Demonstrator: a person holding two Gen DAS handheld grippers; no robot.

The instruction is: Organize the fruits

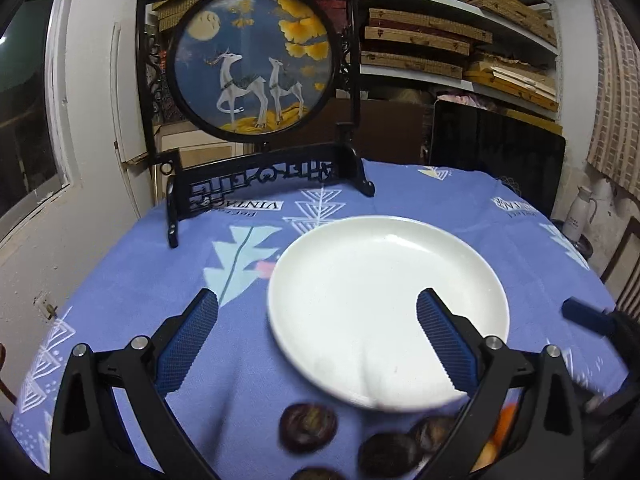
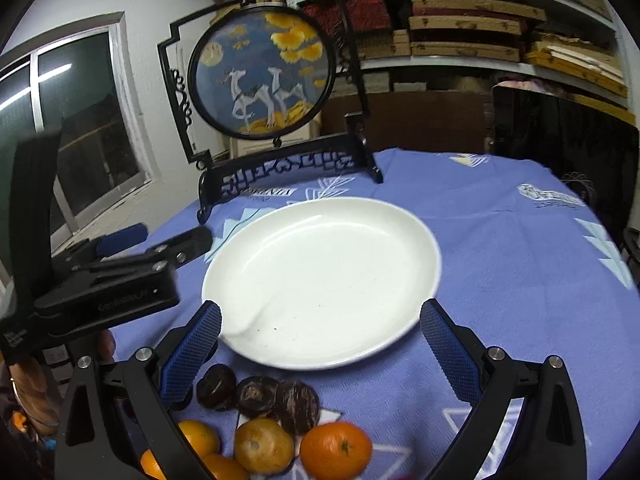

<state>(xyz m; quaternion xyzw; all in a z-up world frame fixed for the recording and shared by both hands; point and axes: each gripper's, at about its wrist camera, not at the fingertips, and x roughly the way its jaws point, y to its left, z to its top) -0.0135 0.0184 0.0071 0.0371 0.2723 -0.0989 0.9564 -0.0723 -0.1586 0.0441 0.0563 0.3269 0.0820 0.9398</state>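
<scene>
Both tongs, left (image 1: pixel 318 312) and right (image 2: pixel 320 322), are spread wide, holding nothing. Reach down toward six o'clock, pinch one orange (image 2: pixel 335 450) softly, then lift it onto the plate (image 2: pixel 320 280).

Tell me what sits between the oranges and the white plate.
In the right wrist view, dark brown fruits lie between the oranges and the white plate.

The left claw (image 1: pixel 317 308) is hovering with its blue-padded fingers (image 1: pixel 188 340) spread wide and nothing between them. The right claw (image 2: pixel 320 320) is likewise gaping, fingers (image 2: pixel 450 350) wide apart and gripping nothing, positioned just beside the left one.
</scene>
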